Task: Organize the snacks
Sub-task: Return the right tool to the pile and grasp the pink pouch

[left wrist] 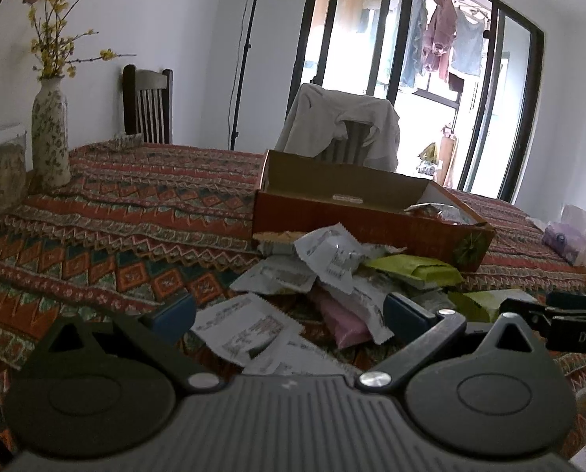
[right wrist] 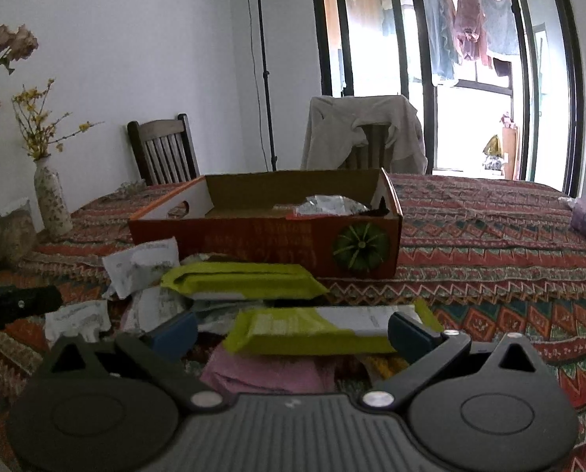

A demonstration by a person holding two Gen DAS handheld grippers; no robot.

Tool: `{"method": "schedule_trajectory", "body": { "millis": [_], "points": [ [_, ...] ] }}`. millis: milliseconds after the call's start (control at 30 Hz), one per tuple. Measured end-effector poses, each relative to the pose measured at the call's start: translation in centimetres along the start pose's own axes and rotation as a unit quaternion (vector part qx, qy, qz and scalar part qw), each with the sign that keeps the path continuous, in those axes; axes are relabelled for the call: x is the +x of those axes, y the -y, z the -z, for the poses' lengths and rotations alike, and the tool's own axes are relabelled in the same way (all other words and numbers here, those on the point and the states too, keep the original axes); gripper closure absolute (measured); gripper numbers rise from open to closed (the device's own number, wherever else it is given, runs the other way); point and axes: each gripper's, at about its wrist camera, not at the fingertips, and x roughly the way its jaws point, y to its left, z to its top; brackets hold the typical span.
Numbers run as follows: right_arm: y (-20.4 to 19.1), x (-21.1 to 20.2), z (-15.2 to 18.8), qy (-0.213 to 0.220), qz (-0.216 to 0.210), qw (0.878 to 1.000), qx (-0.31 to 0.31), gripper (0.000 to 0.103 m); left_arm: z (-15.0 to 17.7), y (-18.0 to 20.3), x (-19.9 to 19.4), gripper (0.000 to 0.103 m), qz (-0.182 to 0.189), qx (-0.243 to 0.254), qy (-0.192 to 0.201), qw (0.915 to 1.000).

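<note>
Both the left gripper (left wrist: 289,310) and right gripper (right wrist: 293,328) gape empty over the wrapper pile before the cardboard box (right wrist: 265,244); the near green snack bar (right wrist: 316,332), light, crinkly, probably slippery, wants pinching across its middle.

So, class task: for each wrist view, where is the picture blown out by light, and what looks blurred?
Left wrist view: the balcony window is overexposed, leaving the room dim; the pile of snack packets looks slightly soft. Right wrist view: the window glares white too; the near green packet between the open jaws is smeared, and straight frames bow from fisheye distortion.
</note>
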Motion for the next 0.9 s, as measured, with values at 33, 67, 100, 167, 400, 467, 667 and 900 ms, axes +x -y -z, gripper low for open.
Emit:
{"method": "schedule_trajectory", "body": {
  "millis": [33,67,100,167,400,467,667,900],
  "points": [
    [0.1,0.0,0.1,-0.002,0.0,1.0,0.001,0.0,0.1,-0.1,0.0,0.0,0.001,0.0,0.0,1.0],
    [0.2,0.0,0.3,-0.004,0.001,1.0,0.001,0.0,0.1,-0.1,0.0,0.0,0.001,0.001,0.0,1.0],
    [0.3,0.0,0.5,-0.006,0.003,1.0,0.001,0.0,0.1,-0.2,0.0,0.0,0.0,0.001,0.0,1.0],
    [0.4,0.0,0.8,-0.01,0.003,1.0,0.004,0.0,0.2,-0.3,0.0,0.0,-0.001,0.001,0.0,1.0],
    [0.0,0.8,1.0,-0.021,0.004,1.0,-0.003,0.0,0.6,-1.2,0.3,0.0,-0.005,-0.009,-0.007,0.9999],
    [-0.2,1.0,1.0,-0.024,0.005,1.0,-0.005,0.0,0.6,-1.4,0.4,0.0,-0.006,-0.01,-0.009,0.9999],
    [-0.6,2.0,0.9,-0.043,0.001,0.999,0.002,0.0,0.7,-1.8,0.7,0.0,-0.006,-0.015,-0.012,0.9998],
    [-1.9,5.2,0.4,-0.088,0.019,0.996,0.009,0.0,0.9,-1.9,0.9,0.0,-0.004,-0.018,-0.017,0.9997]
  ]
}}
